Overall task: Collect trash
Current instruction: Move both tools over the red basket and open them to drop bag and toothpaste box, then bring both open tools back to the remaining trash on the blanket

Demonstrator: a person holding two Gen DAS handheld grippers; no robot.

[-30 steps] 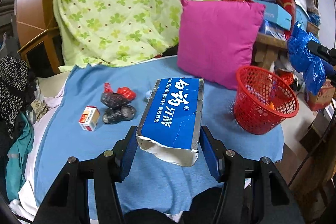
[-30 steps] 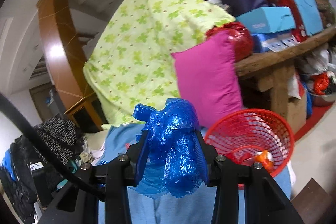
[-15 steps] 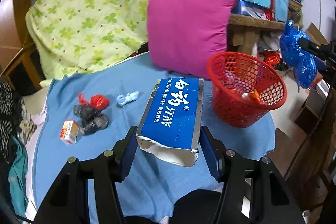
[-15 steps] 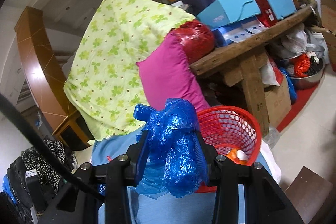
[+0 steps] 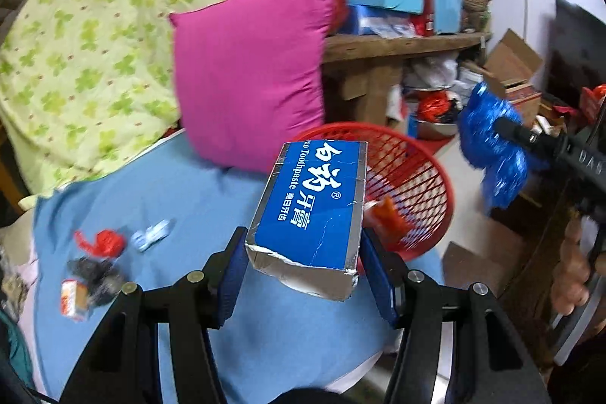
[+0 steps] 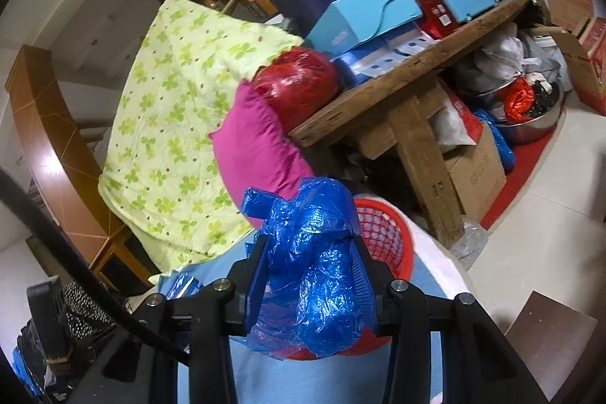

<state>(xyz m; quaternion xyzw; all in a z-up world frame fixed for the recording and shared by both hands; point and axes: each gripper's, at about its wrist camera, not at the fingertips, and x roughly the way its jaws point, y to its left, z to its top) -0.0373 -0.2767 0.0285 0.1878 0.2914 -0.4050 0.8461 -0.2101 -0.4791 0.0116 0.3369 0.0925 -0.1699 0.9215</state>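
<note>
Here the left tongs (image 5: 303, 267) clench the toothpaste box (image 5: 308, 211) just short of the red basket (image 5: 413, 173), the right tongs (image 6: 310, 275) grip a crumpled blue bag (image 6: 314, 267) beside it; best carry each over the rim before letting go

- The blue toothpaste carton (image 5: 314, 199) sat between the fingers of the left gripper (image 5: 306, 271), above the light blue bed sheet (image 5: 181, 199).
- The red mesh plastic basket (image 5: 420, 177) stood just behind and right of the carton, on the sheet's edge.
- The magenta square cushion (image 5: 250, 70) leaned behind the basket, against the green clover-print quilt (image 5: 87, 36).
- Small scraps lay left on the sheet.
- The crumpled blue plastic bag (image 6: 318, 260) sat in the right gripper (image 6: 308, 279), before the basket.
</note>
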